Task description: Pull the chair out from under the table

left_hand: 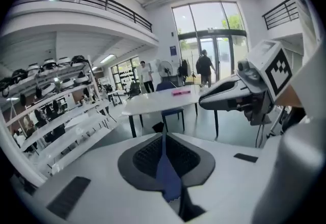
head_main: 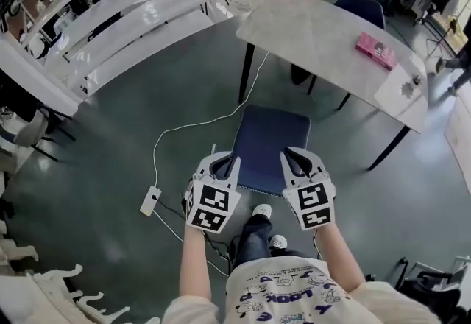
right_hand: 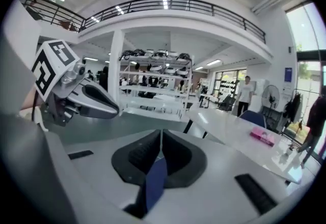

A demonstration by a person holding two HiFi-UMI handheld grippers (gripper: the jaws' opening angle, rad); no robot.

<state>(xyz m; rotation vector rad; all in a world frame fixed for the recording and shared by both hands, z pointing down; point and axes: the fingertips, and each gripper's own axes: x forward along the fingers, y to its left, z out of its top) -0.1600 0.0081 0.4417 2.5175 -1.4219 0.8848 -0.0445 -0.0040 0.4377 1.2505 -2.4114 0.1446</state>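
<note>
The chair (head_main: 268, 144), with a dark blue seat, stands on the grey floor on the near side of the white table (head_main: 316, 35), out from under its top. My left gripper (head_main: 224, 165) hovers over the seat's near left corner and my right gripper (head_main: 297, 161) over its near right corner. Both are shut with nothing between their pads. In the left gripper view my left gripper (left_hand: 164, 139) shows only a sliver of blue chair (left_hand: 168, 179) through its slit. The right gripper view shows my right gripper (right_hand: 161, 139) the same way.
A pink box (head_main: 376, 50) lies on the table, with a second blue chair (head_main: 360, 6) behind it. A white power strip (head_main: 150, 199) and its cable lie on the floor at the left. Long white shelves (head_main: 125, 28) run along the left. My shoes (head_main: 262, 210) are just behind the chair.
</note>
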